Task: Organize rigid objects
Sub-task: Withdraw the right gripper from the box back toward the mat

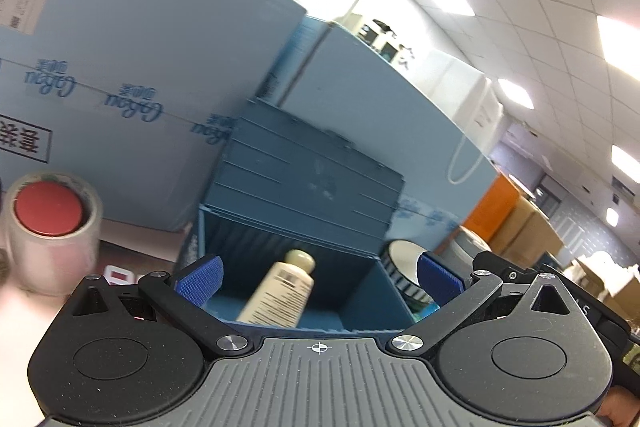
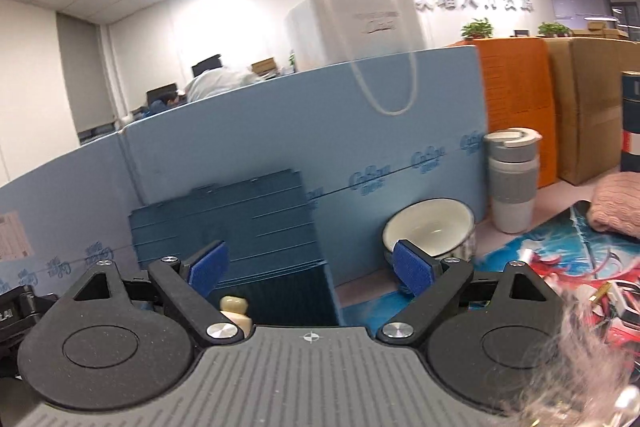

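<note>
A dark blue storage box (image 1: 296, 227) stands open, its lid leaning back against light blue cartons. Inside it lies a cream lotion bottle (image 1: 280, 291), cap pointing away. My left gripper (image 1: 318, 277) is open in front of the box with nothing between its blue pads (image 1: 202, 281). In the right wrist view the same box (image 2: 280, 291) is ahead, and the bottle's cap (image 2: 234, 307) peeks out beside the left finger. My right gripper (image 2: 310, 269) is open and empty, hovering above the box's near edge. A white enamel bowl (image 2: 430, 231) sits right of the box.
A roll of clear tape with a red core (image 1: 50, 219) stands at the left. Tall light blue cartons (image 1: 140, 87) wall off the back. A white and grey cup (image 2: 512, 179) and an orange box (image 2: 516, 99) stand right. A pink sleeve (image 2: 618, 203) rests on a colourful mat (image 2: 552, 251).
</note>
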`<state>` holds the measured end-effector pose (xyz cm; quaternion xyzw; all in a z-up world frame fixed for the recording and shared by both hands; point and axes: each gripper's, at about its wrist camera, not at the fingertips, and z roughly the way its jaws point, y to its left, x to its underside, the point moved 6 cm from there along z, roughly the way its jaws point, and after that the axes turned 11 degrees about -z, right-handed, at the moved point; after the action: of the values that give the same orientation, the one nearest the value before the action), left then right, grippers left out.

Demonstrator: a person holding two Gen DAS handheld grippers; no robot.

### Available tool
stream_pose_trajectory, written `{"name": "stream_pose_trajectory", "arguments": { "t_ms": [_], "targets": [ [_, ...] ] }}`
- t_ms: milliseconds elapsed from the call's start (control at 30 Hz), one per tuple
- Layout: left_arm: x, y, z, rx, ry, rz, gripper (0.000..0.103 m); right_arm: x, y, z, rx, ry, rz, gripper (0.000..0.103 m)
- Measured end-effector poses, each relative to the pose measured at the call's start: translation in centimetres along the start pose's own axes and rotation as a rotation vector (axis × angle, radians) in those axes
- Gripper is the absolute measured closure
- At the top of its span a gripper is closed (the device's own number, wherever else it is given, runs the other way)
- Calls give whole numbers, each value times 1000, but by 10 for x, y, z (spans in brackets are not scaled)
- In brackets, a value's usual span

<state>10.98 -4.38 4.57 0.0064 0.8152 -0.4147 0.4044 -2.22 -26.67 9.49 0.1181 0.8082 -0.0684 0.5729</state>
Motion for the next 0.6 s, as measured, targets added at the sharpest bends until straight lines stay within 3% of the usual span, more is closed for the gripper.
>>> {"name": "stream_pose_trajectory", "arguments": {
  "t_ms": [267,500,600],
  "targets": [
    [12,-15,2,107,81,-26,0,7,-39,-17,70,-4,50,13],
    [36,-43,5,169,122,88,0,22,-74,-29,102,1,100,13],
    [46,-54,4,193,136,147,0,29,-88,-38,92,-31,84,7]
  ]
}}
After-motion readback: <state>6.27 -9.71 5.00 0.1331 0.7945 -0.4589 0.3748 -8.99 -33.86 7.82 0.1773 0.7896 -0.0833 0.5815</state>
